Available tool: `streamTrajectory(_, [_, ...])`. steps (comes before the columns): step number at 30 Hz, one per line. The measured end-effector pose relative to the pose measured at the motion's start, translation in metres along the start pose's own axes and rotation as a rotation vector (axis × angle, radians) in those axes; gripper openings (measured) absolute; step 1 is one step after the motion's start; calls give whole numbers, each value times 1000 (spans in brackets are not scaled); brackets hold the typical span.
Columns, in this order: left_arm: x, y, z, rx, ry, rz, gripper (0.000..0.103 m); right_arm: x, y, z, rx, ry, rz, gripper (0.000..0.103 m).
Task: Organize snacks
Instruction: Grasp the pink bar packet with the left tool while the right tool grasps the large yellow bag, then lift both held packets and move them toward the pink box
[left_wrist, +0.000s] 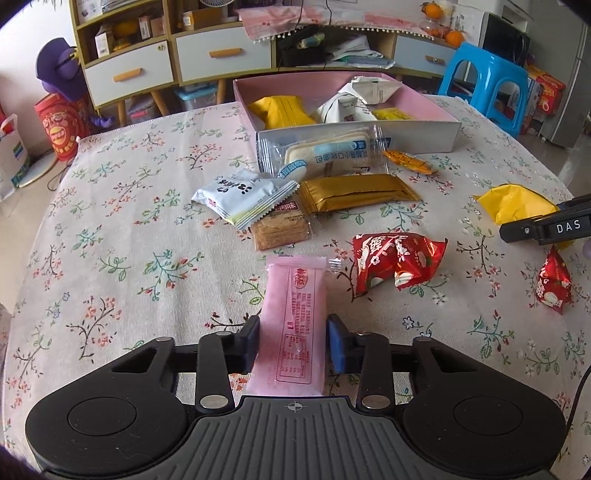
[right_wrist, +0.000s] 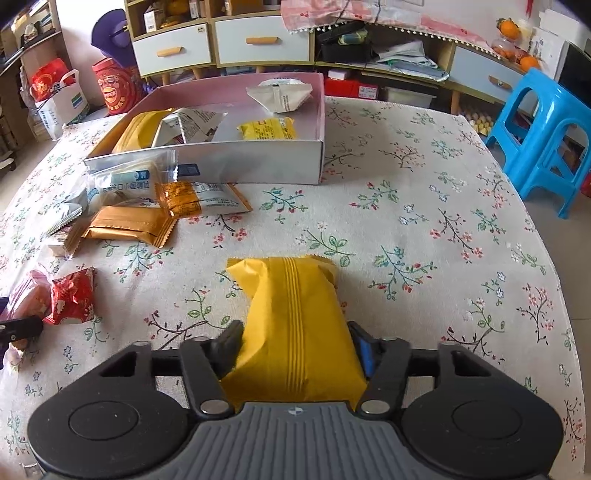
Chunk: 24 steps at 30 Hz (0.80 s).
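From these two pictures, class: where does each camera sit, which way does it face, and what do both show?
Left wrist: on the left tool, facing down-forward at its pink packet; right tool's tip shows.
Right wrist: on the right tool, facing its yellow packet.
Shared: pink box, gold packet, floral tablecloth.

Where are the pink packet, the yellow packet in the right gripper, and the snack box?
pink packet (left_wrist: 291, 314): left wrist view, mid-wrapper.
yellow packet (right_wrist: 295, 332): right wrist view, ribbed seam at centre.
snack box (right_wrist: 258, 162): right wrist view, near outer wall.

Bright soft daylight, faint shadows on tablecloth (left_wrist: 110, 221), mild glare on box (right_wrist: 258, 162) front, heavy fisheye bending, dark corners, sharp focus.
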<state>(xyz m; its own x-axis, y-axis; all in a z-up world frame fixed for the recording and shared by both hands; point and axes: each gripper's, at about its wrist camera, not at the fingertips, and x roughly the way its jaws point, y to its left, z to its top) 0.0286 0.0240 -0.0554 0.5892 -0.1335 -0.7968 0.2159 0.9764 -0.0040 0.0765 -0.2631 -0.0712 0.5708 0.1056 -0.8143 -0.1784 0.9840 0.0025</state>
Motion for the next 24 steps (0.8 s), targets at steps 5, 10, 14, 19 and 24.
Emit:
streamTrajectory(5, [-2, 1, 1, -5, -6, 0, 30, -2, 2, 1, -12, -8, 8, 40])
streamTrajectory(10, [-6, 1, 3, -4, -22, 8, 30, -5, 3, 2, -13, -18, 18, 36])
streamTrajectory(14, [-11, 1, 6, 0, -35, 4, 29, -9, 3, 4, -7, -32, 24, 35])
streamTrajectory(19, [-15, 1, 10, -6, -51, 0, 29, -16, 5, 7, -5, -54, 35, 34])
streamTrajectory(24, [-19, 3, 17, -22, -69, -3, 29, -21, 12, 12, -15, -72, 45, 34])
